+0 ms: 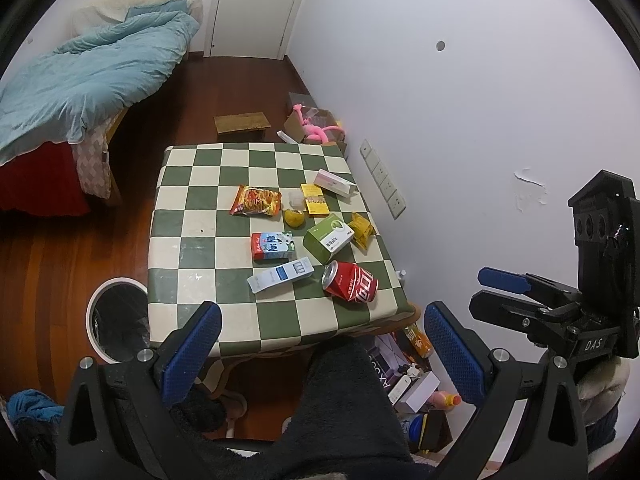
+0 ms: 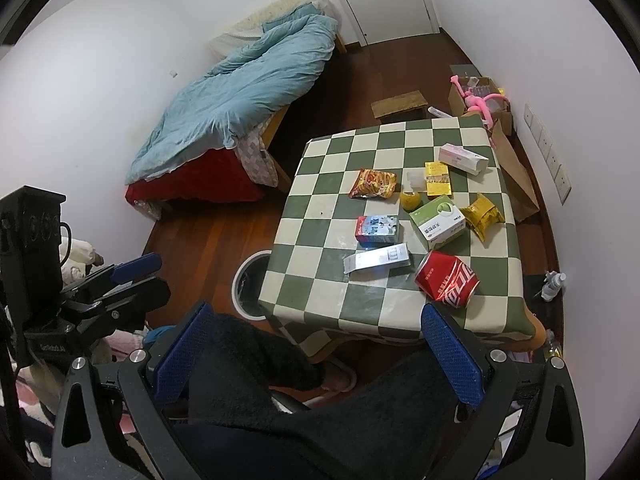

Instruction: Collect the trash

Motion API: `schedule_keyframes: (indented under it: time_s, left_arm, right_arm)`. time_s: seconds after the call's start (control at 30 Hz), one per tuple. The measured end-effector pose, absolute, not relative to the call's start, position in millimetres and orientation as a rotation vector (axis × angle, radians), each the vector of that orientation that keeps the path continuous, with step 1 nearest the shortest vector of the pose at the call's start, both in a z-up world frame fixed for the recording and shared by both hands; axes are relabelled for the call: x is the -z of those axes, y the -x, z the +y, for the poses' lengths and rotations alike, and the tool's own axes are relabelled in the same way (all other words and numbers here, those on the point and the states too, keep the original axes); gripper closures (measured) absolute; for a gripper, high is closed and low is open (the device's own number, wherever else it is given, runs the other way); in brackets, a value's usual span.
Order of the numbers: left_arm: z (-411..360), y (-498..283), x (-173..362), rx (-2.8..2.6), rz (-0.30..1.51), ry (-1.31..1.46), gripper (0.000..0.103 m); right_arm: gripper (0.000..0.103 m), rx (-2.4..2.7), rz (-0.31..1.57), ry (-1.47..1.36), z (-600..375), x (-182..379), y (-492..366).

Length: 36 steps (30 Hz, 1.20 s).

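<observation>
**Trash on the desk, both grippers empty**

Your left gripper (image 1: 322, 354) and right gripper (image 2: 320, 354) sit low in their frames, fingers wide apart, holding nothing. The trash lies mid-frame on the checkered desk (image 1: 200, 220): a red cola can (image 1: 351, 282) on its side nearest you, a milk carton (image 1: 272, 245), a green box (image 1: 327, 238) and a noodle bag (image 1: 254, 201). The trash bin (image 1: 116, 320) stands on the floor at the desk's lower left.

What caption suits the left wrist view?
Open left gripper faces checkered table strewn with trash; bin beside it.
</observation>
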<state>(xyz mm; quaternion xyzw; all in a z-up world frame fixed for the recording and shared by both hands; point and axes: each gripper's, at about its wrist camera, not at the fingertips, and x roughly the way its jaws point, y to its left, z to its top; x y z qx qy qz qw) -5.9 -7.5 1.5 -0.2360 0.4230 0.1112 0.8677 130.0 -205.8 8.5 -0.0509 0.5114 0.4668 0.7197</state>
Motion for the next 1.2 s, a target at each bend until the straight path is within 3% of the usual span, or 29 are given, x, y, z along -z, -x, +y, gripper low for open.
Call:
schedule_keyframes:
  time_s: [1.2]
  left_arm:
    - [-4, 11, -14, -0.237, 0.865, 0.483, 0.0]
  right_arm:
    - [0.0, -1.059, 1.108, 0.134, -201, -27, -123]
